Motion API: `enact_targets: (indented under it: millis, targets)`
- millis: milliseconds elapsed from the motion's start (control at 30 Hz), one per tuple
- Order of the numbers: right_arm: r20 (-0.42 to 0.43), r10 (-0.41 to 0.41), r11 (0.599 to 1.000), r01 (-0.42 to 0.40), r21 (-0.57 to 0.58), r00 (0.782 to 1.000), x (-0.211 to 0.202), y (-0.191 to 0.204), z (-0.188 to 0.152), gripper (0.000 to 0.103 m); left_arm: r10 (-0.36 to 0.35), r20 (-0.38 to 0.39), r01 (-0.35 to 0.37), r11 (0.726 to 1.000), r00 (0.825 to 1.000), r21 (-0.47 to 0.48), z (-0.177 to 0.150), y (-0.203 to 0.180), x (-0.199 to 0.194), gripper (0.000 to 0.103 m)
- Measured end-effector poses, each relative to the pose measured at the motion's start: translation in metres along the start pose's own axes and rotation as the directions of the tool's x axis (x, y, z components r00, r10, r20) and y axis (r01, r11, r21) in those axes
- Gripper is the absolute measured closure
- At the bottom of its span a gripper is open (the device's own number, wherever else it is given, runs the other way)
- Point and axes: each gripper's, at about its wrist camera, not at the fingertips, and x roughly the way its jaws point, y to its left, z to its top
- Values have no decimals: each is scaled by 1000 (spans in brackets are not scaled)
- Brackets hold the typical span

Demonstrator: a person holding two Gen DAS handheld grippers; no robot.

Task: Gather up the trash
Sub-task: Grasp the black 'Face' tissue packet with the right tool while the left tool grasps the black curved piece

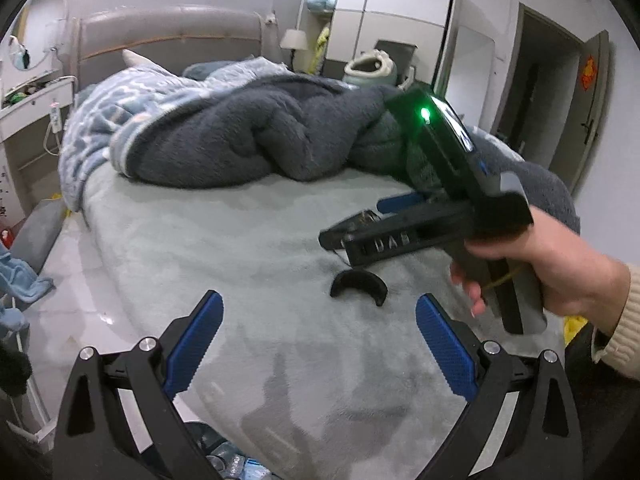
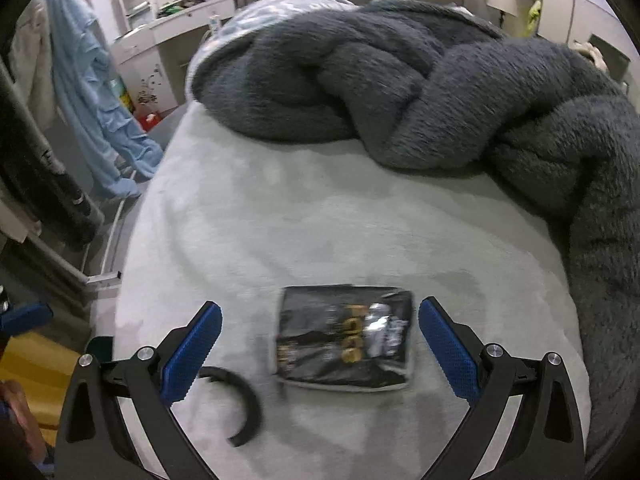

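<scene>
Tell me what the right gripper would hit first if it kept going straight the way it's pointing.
Most likely the black snack wrapper lying flat on the bed, framed between the open right gripper jaws.

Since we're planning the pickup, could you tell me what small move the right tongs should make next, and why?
Probably lower the right tongs straight down and close on the black wrapper. They are open, the wrapper lies flat on the bed between the fingers, and nothing is gripped yet. The black ring lies left of it, apart, so it should stay clear.
</scene>
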Motion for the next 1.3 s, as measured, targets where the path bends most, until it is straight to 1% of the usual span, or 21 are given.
enact_targets:
  millis: [167, 267, 367, 400, 433, 467, 500, 567, 600, 633, 733, 833, 967, 1033, 1133, 1200, 1300]
  targets:
    - [-35, -1, 999, 2, 36, 999, 11, -13, -4, 4, -44, -33, 44, 999, 999, 15, 2, -8, 24, 5]
    - [-56, 21, 999, -19, 38, 998, 14, -11, -10, 4, -76, -54, 77, 997, 996, 14, 2, -13, 37, 5]
    - [-52, 30, 999, -29, 30, 998, 12, -10, -12, 4, -90, -70, 92, 996, 993, 20, 3, -21, 49, 5]
    - [-47, 32, 999, -31, 31, 998, 10, -11, -11, 8, -95, -75, 97, 995, 993, 20, 3, -22, 51, 5]
    - [-45, 35, 999, -34, 35, 998, 9, -14, -10, 18, -101, -77, 103, 994, 992, 22, 3, -25, 55, 5]
    - [-44, 42, 998, -40, 42, 998, 9, -16, -10, 22, -102, -79, 104, 994, 992, 27, 3, -29, 58, 6]
    - [-47, 51, 998, -49, 48, 998, 9, -20, -10, 25, -101, -82, 104, 994, 992, 31, 4, -32, 60, 6]
    - [-53, 60, 997, -57, 48, 997, 11, -22, -12, 27, -100, -86, 103, 994, 991, 38, 5, -36, 65, 6]
    - [-55, 65, 997, -63, 44, 996, 13, -24, -13, 29, -93, -86, 97, 994, 992, 42, 5, -38, 68, 7]
    - [-54, 65, 997, -63, 35, 996, 13, -23, -14, 32, -87, -87, 91, 995, 992, 46, 5, -40, 70, 8]
    - [-39, 74, 997, -73, 16, 997, 5, -25, -14, 34, -65, -98, 71, 996, 993, 53, 5, -41, 78, 18]
    - [-21, 94, 996, -93, 13, 995, -6, -31, -13, 34, -54, -110, 60, 997, 992, 52, 6, -39, 83, 20]
    - [-1, 107, 994, -107, 21, 994, -19, -43, -14, 34, -37, -127, 44, 997, 991, 55, 7, -39, 90, 26]
    - [7, 113, 993, -113, 27, 994, -24, -48, -14, 34, -28, -131, 35, 998, 991, 56, 7, -40, 94, 28]
    - [16, 122, 992, -122, 34, 992, -32, -53, -17, 34, -5, -134, 14, 998, 991, 64, 6, -40, 98, 34]
    - [19, 121, 992, -121, 32, 992, -34, -55, -19, 34, -2, -131, 9, 999, 991, 53, 5, -39, 98, 37]
    - [20, 119, 992, -120, 29, 993, -36, -55, -20, 34, 3, -125, 3, 999, 992, 49, 5, -39, 98, 45]
